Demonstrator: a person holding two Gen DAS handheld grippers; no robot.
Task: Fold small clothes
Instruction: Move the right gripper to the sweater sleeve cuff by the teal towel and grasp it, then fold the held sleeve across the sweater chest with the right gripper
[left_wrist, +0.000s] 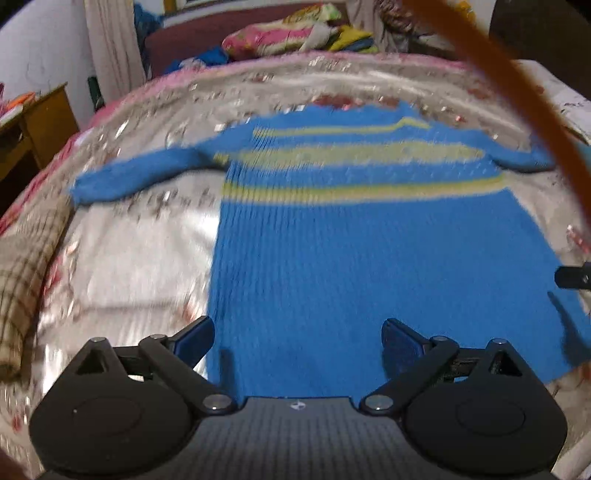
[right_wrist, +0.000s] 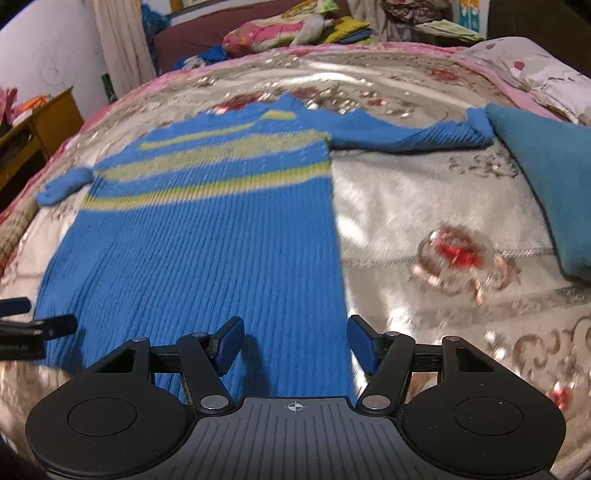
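Note:
A small blue ribbed sweater (left_wrist: 332, 258) with yellow-green stripes lies flat, sleeves spread, on a shiny floral bedspread (left_wrist: 140, 251). My left gripper (left_wrist: 297, 341) is open and empty, just above the sweater's near hem at its left side. My right gripper (right_wrist: 295, 343) is open and empty above the hem at the sweater's (right_wrist: 207, 240) right side. The left gripper's fingers (right_wrist: 55, 325) show at the left edge of the right wrist view. The right gripper's tip (left_wrist: 572, 277) shows at the right edge of the left wrist view.
A teal cloth (right_wrist: 554, 177) lies right of the sweater's right sleeve. A plaid cloth (left_wrist: 26, 266) lies at the bed's left edge. An orange cord (left_wrist: 554, 122) hangs across the left wrist view. Piled clothes (right_wrist: 280, 33) and a wooden cabinet (right_wrist: 40, 125) stand beyond the bed.

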